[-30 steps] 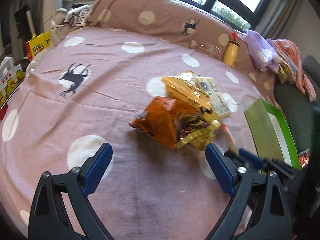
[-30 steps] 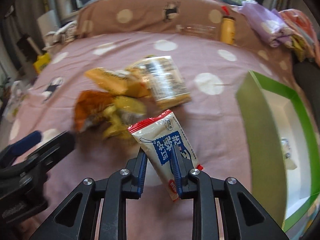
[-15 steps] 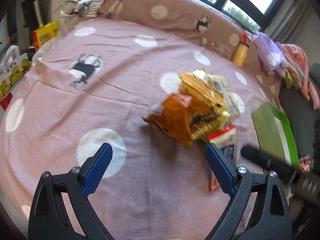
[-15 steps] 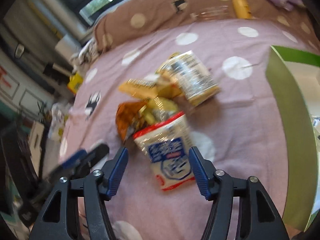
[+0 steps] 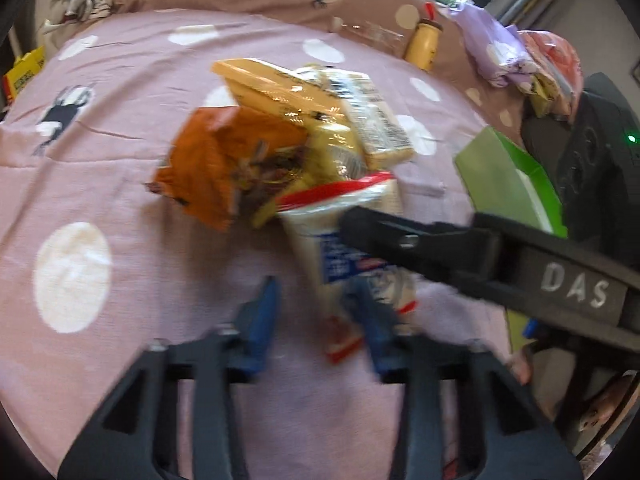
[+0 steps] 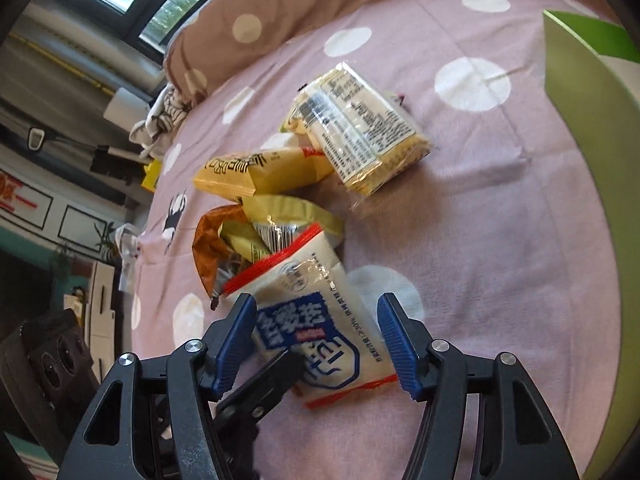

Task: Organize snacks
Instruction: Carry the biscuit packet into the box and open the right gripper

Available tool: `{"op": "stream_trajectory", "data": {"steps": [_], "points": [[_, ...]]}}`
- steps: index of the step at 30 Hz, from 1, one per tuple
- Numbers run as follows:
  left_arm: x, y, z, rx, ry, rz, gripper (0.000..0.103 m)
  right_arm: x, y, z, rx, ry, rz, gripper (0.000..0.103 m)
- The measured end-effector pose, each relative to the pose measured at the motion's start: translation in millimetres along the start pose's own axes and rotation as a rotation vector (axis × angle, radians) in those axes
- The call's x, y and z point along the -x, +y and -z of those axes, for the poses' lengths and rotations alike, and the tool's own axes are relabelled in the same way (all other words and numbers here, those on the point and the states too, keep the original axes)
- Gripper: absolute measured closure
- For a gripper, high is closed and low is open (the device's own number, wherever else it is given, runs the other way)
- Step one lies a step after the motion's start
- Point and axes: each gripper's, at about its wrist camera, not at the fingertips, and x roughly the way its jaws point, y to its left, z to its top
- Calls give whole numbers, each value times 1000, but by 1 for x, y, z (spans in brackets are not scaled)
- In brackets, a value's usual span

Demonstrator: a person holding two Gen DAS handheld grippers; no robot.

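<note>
A white and blue snack packet (image 6: 304, 280) with red ends lies flat on the pink spotted bedspread (image 6: 500, 240). My right gripper (image 6: 316, 340) is open, one blue pad on each side of the packet and neither pressing it. My left gripper (image 5: 316, 320) is low over the packet's (image 5: 320, 224) near end, jaws closing. A gap still shows between its blurred blue fingers (image 5: 260, 320), with the packet's corner by the right one. The left gripper's black finger (image 6: 268, 380) lies over that packet's lower left corner. The right gripper's finger (image 5: 440, 240) crosses the packet.
Just beyond lie an orange bag (image 5: 216, 168), a gold bag (image 6: 288, 216), a yellow packet (image 6: 256, 172) and a clear wafer packet (image 6: 360, 136). A green box (image 6: 580, 128) stands open at the right. A yellow bottle (image 5: 424, 44) leans at the pillow.
My right gripper let go of the white and blue packet, which now lies on the bedspread. My left gripper came in over the packet's near end and its jaws narrowed sharply.
</note>
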Motion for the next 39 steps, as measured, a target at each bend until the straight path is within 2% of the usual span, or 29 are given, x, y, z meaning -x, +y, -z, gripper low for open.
{"op": "stream_trajectory", "data": {"steps": [3, 5, 7, 13, 17, 20, 30, 39], "points": [[11, -9, 2, -41, -78, -9, 84, 5, 0, 5, 15, -18, 19, 39], [19, -17, 2, -82, -121, -31, 83, 10, 0, 7, 14, -28, -7, 39], [26, -22, 0, -93, -144, -12, 83, 18, 3, 8, 17, -54, -14, 39], [37, -57, -10, -159, -207, 32, 83, 62, 3, 10, 7, -202, 29, 40], [37, -90, -13, -198, -209, 84, 82, 101, -15, 11, -45, -318, 58, 40], [34, -121, -15, -276, -220, 126, 82, 127, -34, 13, -87, -395, 80, 40], [-2, -205, -16, -457, -135, 206, 81, 176, -98, 24, -272, -543, 167, 40], [-35, -243, -11, -538, -9, 242, 81, 190, -144, 32, -412, -560, 219, 40]]}}
